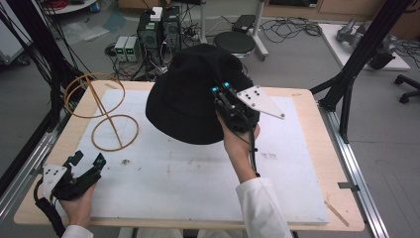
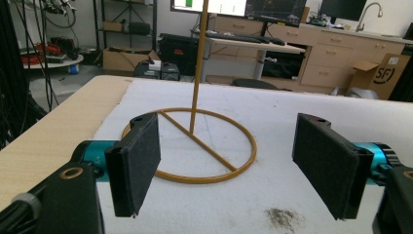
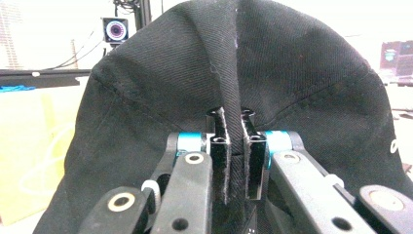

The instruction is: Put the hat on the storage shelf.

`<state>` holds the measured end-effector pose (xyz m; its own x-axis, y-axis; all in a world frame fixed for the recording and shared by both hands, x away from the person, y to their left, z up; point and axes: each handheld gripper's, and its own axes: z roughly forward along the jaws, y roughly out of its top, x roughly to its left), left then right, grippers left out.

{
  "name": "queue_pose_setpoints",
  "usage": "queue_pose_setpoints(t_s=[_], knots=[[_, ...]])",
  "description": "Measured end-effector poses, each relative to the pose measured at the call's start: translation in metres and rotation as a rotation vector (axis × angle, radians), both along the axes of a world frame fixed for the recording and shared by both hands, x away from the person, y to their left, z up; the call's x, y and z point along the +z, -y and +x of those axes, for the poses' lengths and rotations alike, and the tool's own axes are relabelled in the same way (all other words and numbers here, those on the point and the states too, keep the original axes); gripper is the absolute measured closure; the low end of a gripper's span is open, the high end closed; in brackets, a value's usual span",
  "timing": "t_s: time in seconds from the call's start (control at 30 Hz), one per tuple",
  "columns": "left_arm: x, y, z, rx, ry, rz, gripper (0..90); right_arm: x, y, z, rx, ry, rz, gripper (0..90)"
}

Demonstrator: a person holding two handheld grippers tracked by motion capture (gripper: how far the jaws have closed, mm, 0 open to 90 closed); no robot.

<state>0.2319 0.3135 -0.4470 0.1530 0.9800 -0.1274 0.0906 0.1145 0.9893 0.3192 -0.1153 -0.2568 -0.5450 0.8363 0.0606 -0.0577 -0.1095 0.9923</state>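
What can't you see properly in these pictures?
- High view: the table beneath the black hat, covered by the hat.
- Right gripper view: white marking at the hat's edge, cut off by the frame.
- Left gripper view: the gold stand pole's top, cut off above.

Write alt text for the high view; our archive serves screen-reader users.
A person's right claw holds a black hat lifted above a white-covered table, pinching its fabric. At the table's left stands a gold wire hat stand, with the left claw resting open near the front-left corner.
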Motion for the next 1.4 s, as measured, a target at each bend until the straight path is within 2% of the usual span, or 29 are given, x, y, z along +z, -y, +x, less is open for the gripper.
queue_pose_setpoints(t_s=[0.03,0.2,0.23,0.27,0.3,0.33,0.43,0.53,0.63,0.67,0.73,0.8,0.83,0.87,1.1,1.17,1.2,1.23,1.27,1.4], knots=[[0.0,0.0,0.0,-0.002,0.001,0.0,26.2,0.008,-0.009,0.005,0.012,0.008,-0.003,85.8],[0.0,0.0,-0.001,0.001,0.002,0.003,26.2,0.019,-0.027,0.014,0.031,0.018,-0.001,85.8],[0.0,0.0,-0.001,0.002,0.002,0.003,26.2,0.023,-0.037,0.019,0.045,0.017,-0.004,85.8],[0.0,0.0,-0.002,0.004,0.002,0.005,26.2,0.023,-0.037,0.019,0.045,0.017,-0.004,85.8],[0.0,-0.001,-0.002,0.005,0.002,0.003,26.2,0.026,-0.047,0.023,0.06,0.014,0.003,85.8],[0.0,-0.001,-0.002,0.007,0.004,0.002,26.2,0.026,-0.047,0.023,0.06,0.014,0.003,85.8],[0.0,-0.002,-0.003,0.01,0.002,0.001,26.2,0.03,-0.066,0.034,0.08,0.004,0.021,85.8],[0.0,-0.002,-0.002,0.007,0.001,0.002,26.2,0.032,-0.075,0.04,0.089,-0.001,0.028,85.8],[0.0,-0.002,-0.003,0.007,0.002,0.002,26.2,0.034,-0.096,0.05,0.107,-0.009,0.046,85.8],[0.0,-0.002,-0.003,0.007,0.005,0.002,26.2,0.034,-0.096,0.05,0.107,-0.009,0.046,85.8],[0.0,-0.004,-0.004,0.011,0.005,0.0,26.2,0.035,-0.113,0.054,0.129,-0.005,0.047,85.8],[0.0,-0.005,-0.004,0.016,0.004,-0.004,26.2,0.035,-0.119,0.055,0.14,0.0,0.047,85.8],[0.0,-0.006,-0.004,0.02,0.004,-0.006,26.2,0.035,-0.131,0.057,0.157,0.01,0.044,85.8],[0.0,-0.006,-0.004,0.022,0.006,-0.009,26.2,0.035,-0.131,0.057,0.157,0.01,0.044,85.8],[0.0,-0.007,-0.004,0.02,0.005,-0.01,26.2,0.031,-0.177,0.066,0.214,0.041,0.061,85.8],[0.0,-0.007,-0.004,0.021,0.007,-0.011,26.2,0.03,-0.183,0.067,0.226,0.043,0.06,85.8],[0.0,-0.007,-0.004,0.021,0.007,-0.011,26.2,0.027,-0.194,0.071,0.233,0.048,0.067,85.8],[0.0,-0.007,-0.004,0.024,0.007,-0.014,26.2,0.027,-0.194,0.071,0.233,0.048,0.067,85.8],[0.0,-0.008,-0.005,0.023,0.007,-0.014,26.2,0.023,-0.203,0.074,0.24,0.045,0.092,85.8],[0.0,-0.01,-0.006,0.029,0.007,-0.016,26.2,0.017,-0.215,0.08,0.25,0.045,0.119,85.8]])
